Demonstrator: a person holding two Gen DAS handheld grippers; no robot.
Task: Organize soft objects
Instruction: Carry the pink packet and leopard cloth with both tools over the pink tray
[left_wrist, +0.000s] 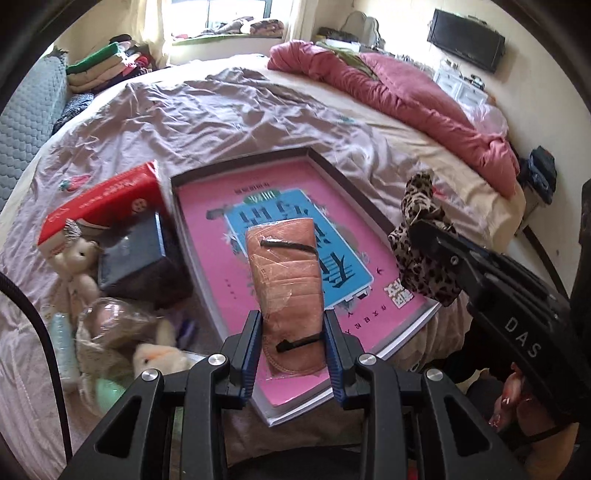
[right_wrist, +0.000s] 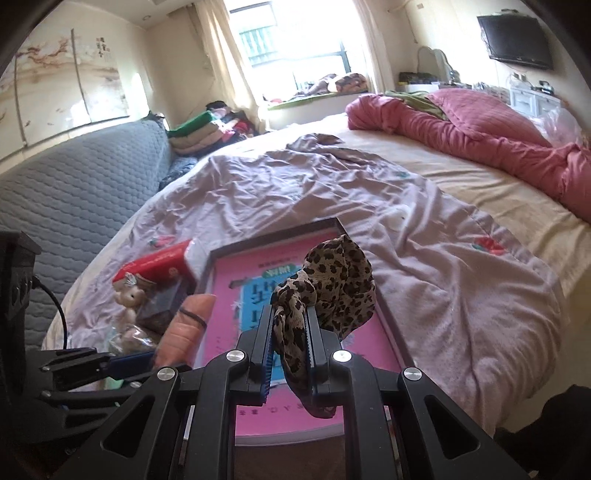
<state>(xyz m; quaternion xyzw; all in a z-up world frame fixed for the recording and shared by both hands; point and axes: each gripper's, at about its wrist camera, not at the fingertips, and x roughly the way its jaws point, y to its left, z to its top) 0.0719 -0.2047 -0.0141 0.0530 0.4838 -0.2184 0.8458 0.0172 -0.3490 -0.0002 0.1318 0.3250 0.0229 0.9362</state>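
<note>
Leopard-print scarf (right_wrist: 334, 273) sits bunched between the pads of my right claw (right_wrist: 290, 345), which is pinched fully shut on it; most of the fabric balloons up and to the right past the fingertips, and a tail droops below the jaws. From the left wrist view that same scarf (left_wrist: 424, 236) hangs off the right claw's (left_wrist: 428, 230) tip, above the right edge of the pink box (left_wrist: 303, 236).

My left claw (left_wrist: 291, 345) is only narrowly parted and clamped on a salmon-coloured pack of masks in clear wrap (left_wrist: 286, 280), gripped near its lower end. The pack stands up and away from the fingers, tilted over the pink box below it. In the right wrist view the pack (right_wrist: 188, 325) shows just left of the scarf, the two apart.

The pink box lies on the rumpled mauve sheet (right_wrist: 332, 192) of the bed. Left of the box I see a red carton (left_wrist: 103, 199) leaning on a dark blue box (left_wrist: 136, 258), with plush toys (left_wrist: 79, 258) and wrapped items heaped beside them. A pink quilt (left_wrist: 406, 96) is piled at the bed's far side.
</note>
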